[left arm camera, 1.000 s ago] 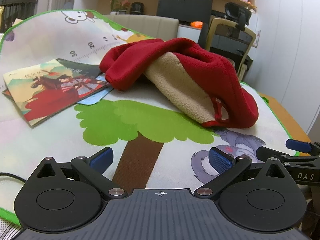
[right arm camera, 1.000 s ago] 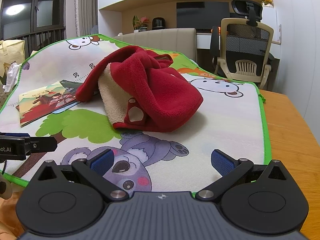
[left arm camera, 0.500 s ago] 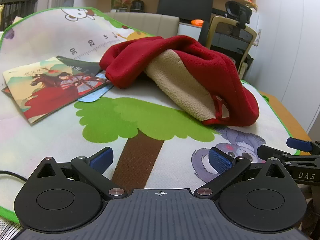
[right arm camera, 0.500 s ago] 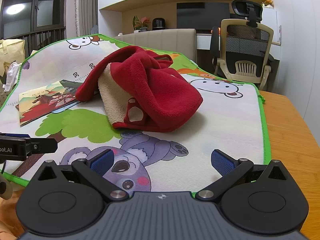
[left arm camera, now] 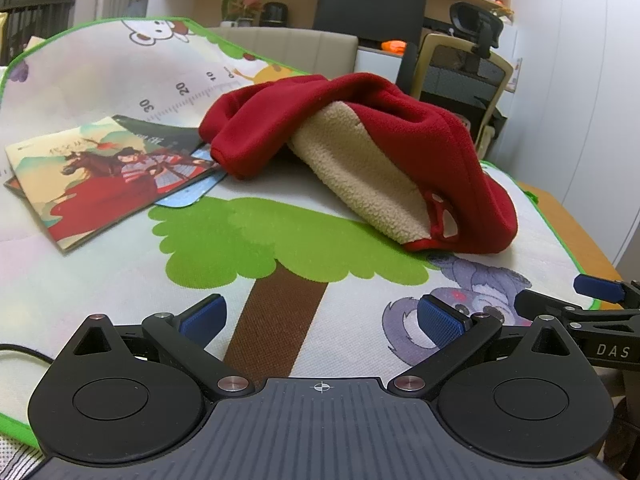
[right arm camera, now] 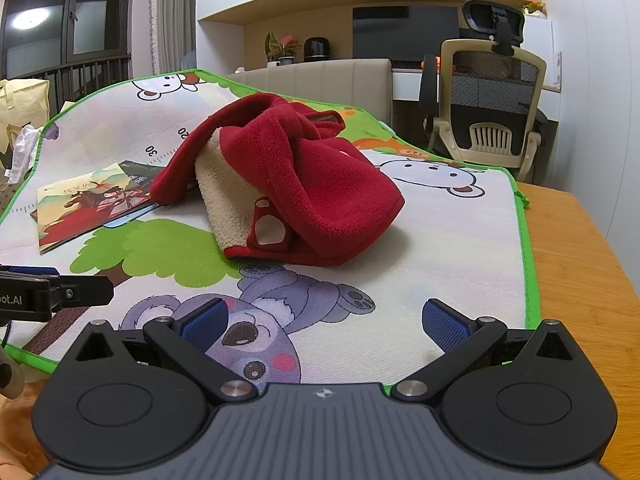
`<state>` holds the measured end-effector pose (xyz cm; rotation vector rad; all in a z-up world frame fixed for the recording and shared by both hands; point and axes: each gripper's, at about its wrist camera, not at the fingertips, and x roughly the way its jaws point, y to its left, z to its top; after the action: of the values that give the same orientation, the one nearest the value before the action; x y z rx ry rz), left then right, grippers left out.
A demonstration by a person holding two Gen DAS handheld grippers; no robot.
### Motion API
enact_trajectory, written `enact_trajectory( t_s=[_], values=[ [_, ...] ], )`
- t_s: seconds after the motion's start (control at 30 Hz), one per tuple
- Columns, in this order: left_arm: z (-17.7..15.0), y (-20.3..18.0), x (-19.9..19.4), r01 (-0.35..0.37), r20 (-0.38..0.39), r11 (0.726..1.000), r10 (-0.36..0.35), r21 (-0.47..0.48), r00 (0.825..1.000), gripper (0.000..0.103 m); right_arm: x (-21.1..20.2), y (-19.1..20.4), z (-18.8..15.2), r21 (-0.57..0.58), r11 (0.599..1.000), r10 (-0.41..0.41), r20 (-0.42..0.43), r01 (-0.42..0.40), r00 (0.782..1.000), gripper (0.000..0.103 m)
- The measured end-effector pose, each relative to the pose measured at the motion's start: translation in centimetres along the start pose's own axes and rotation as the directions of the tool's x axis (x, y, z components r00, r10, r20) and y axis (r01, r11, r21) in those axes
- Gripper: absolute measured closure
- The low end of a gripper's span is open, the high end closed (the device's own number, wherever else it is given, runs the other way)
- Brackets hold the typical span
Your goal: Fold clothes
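Nearest, the left gripper (left arm camera: 320, 316) and right gripper (right arm camera: 326, 320) hang over the play mat (right arm camera: 460, 232), jaws spread wide, holding nothing. Farther on, mid-mat, lies the crumpled red fleece garment (right arm camera: 304, 188); spreading it flat before folding looks wisest.

Both cameras are sitting low over the near edge of the play mat (left arm camera: 100, 264), each looking forward between its own blue fingers. The left wrist view is facing the red fleece garment (left arm camera: 400, 136) from near, with the book (left arm camera: 100, 176) at the left of the frame and the right gripper (left arm camera: 600, 296) poking in at the right edge. The right wrist view is facing the same garment (right arm camera: 320, 184), the book (right arm camera: 88, 204) at centre left, the left gripper (right arm camera: 52, 292) entering at lower left. Both are sharing the office chair (right arm camera: 492, 92) in the upper right.
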<state>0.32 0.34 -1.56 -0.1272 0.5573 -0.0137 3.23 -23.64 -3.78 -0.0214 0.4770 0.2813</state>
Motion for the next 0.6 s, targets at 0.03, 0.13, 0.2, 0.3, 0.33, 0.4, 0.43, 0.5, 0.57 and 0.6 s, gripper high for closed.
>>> enact_trajectory(
  t_s=[0.03,0.13,0.2,0.3,0.33,0.4,0.43,0.5,0.57,0.6],
  values=[
    [0.02,-0.01,-0.02,-0.001,0.0,1.0,0.001,0.001,1.0,0.0,0.0,0.0,0.02,-0.001,1.0,-0.001,0.001,0.001,1.0,0.0],
    [0.06,-0.07,-0.16,-0.004,0.001,1.0,0.004,0.003,1.0,0.0,-0.15,0.03,0.12,-0.006,1.0,-0.005,0.005,0.005,1.0,0.0],
    [0.07,-0.1,-0.21,-0.005,0.002,1.0,0.005,0.004,1.0,0.0,-0.21,0.06,0.13,-0.011,1.0,-0.007,0.005,0.007,1.0,0.0],
    [0.08,-0.01,-0.2,-0.005,0.0,1.0,0.005,0.002,1.0,0.0,-0.17,0.21,0.15,-0.018,1.0,-0.007,0.002,0.007,1.0,0.0],
    [0.07,0.02,-0.19,-0.005,0.0,1.0,0.005,0.001,1.0,0.0,-0.15,0.29,0.15,-0.021,1.0,-0.005,0.002,0.005,1.0,0.0],
    [0.05,0.07,-0.18,-0.005,-0.001,1.0,0.005,-0.001,1.0,0.0,-0.12,0.43,0.17,-0.026,1.0,-0.003,0.001,0.003,1.0,0.0],
    [0.05,0.08,-0.17,-0.004,-0.001,1.0,0.004,-0.001,1.0,0.0,-0.1,0.48,0.17,-0.029,1.0,-0.003,0.0,0.003,1.0,0.0],
    [0.06,0.13,-0.13,-0.002,-0.003,1.0,0.002,-0.003,1.0,0.0,-0.05,0.47,0.2,-0.03,1.0,-0.001,-0.001,0.001,1.0,0.0],
    [0.11,0.19,-0.03,0.0,-0.008,1.0,0.0,-0.005,1.0,0.0,0.04,0.44,0.31,-0.033,0.999,0.001,-0.003,-0.001,1.0,0.0],
    [0.15,0.23,0.04,0.001,-0.012,1.0,-0.001,-0.005,1.0,0.0,0.16,0.53,0.57,-0.054,0.999,0.004,0.0,-0.004,1.0,0.0]
  ],
)
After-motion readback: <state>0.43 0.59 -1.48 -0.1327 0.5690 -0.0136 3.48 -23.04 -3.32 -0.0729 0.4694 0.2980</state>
